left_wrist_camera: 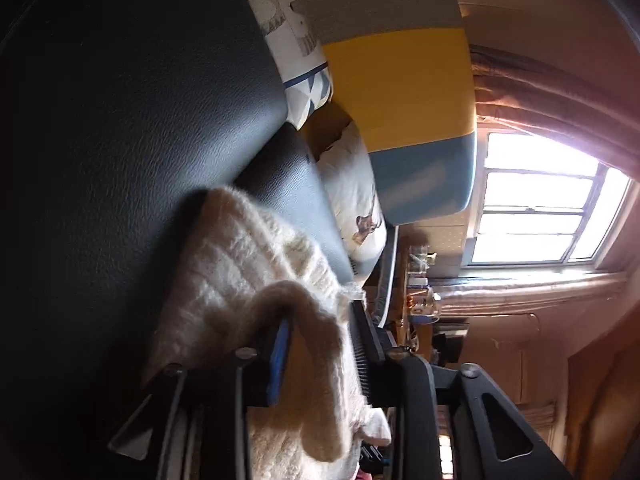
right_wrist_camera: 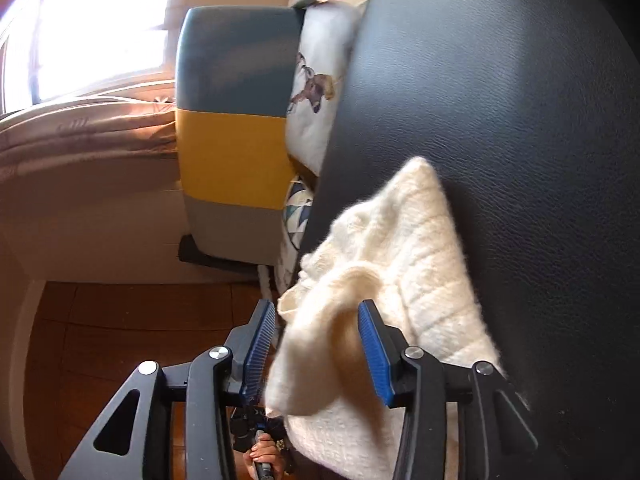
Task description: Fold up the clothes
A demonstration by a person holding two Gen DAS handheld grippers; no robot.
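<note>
Right gripper (right_wrist_camera: 316,348) first: the jaws stand wide apart, blue ribbed pads (right_wrist_camera: 374,356) facing each other, with a fold of the cream knit (right_wrist_camera: 408,264) bunched up in the gap. The fabric touches the right-hand pad, but nothing is pinched, so it's straddling the knit rather than holding it.

Left gripper (left_wrist_camera: 320,356) is similar: one blue pad (left_wrist_camera: 280,360) on the left, a black ribbed one on the right, jaws spread with a thick roll of the knit (left_wrist_camera: 248,264) draped down between them. Can't really tell from this angle whether it's clamped or just lying in there, since the roll covers most of the gap.

The knit itself is a fuzzy, ribbed cream thing, lying in a heap on a dark leather surface (right_wrist_camera: 500,100) that fills a big part of both views. One corner sticks out flat onto the leather; the rest is folded over on itself near the jaws.

Further out, beside the leather, there are printed cushions (right_wrist_camera: 316,92), white with a little animal picture on one. Past those is a padded block (right_wrist_camera: 232,120) in blue, yellow and grey bands. Behind it sit a bright window (left_wrist_camera: 532,204) and brownish curtains (right_wrist_camera: 92,128). The right view also shows wood floor (right_wrist_camera: 120,320), and at the bottom a hand (right_wrist_camera: 260,460) gripping a handle.
</note>
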